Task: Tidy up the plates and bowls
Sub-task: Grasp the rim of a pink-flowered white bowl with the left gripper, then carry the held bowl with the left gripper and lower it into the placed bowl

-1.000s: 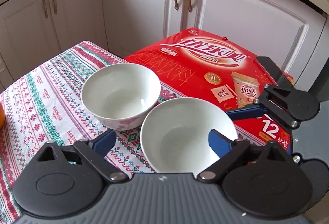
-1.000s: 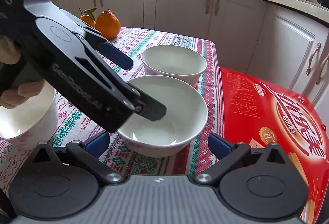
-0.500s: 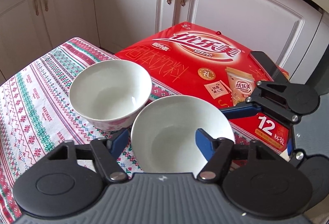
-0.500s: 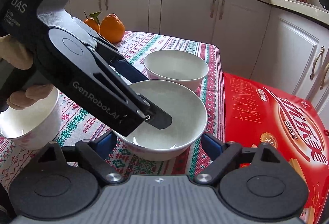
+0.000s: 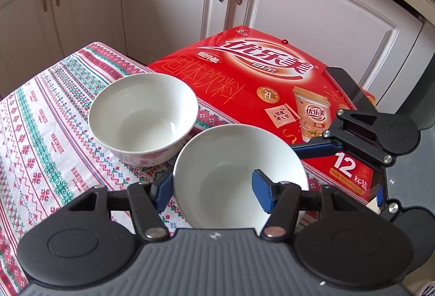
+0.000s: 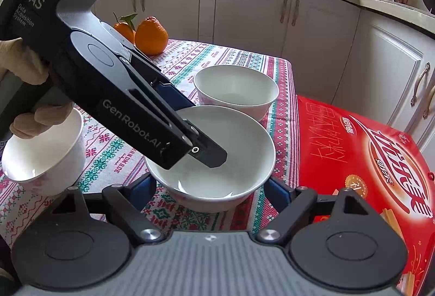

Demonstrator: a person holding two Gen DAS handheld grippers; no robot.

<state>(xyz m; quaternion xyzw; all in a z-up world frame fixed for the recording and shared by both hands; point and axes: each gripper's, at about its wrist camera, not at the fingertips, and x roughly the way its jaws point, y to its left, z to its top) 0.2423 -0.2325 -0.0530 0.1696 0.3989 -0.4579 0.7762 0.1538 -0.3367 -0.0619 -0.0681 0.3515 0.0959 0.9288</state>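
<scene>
**Both grippers meeting at the near bowl**

We are looking at 3 white bowls on a worktop (image 5: 40, 116) covered with a patterned red, green and white cloth. The near bowl (image 5: 239, 176) is sitting by the cloth's edge, just beside a large red carton (image 5: 244, 83). The far bowl (image 5: 142, 116) is standing just behind it, close but with a sliver of cloth between them. A third bowl (image 6: 43, 154) is sitting to the left in the right wrist view, under a gloved hand (image 6: 35, 116) that is gripping the left gripper's handle.

We are seeing the left gripper (image 5: 214, 188) angling steeply down into the near bowl, with its jaws having just been closing. One blue pad (image 5: 262, 194) is lying against the inside of the bowl's wall and the other is sitting outside the rim, so the jaws are pinching the near bowl's wall.

The right gripper (image 6: 210, 191) is pointing down at the same bowl from its own side, jaws straddling the whole bowl. They have been narrowing, and each pad is sitting right at the bowl's outer wall; we cannot tell whether they are pressing on it.

2 oranges (image 6: 151, 36) are resting at the far end of the cloth, well apart from the bowls.
</scene>
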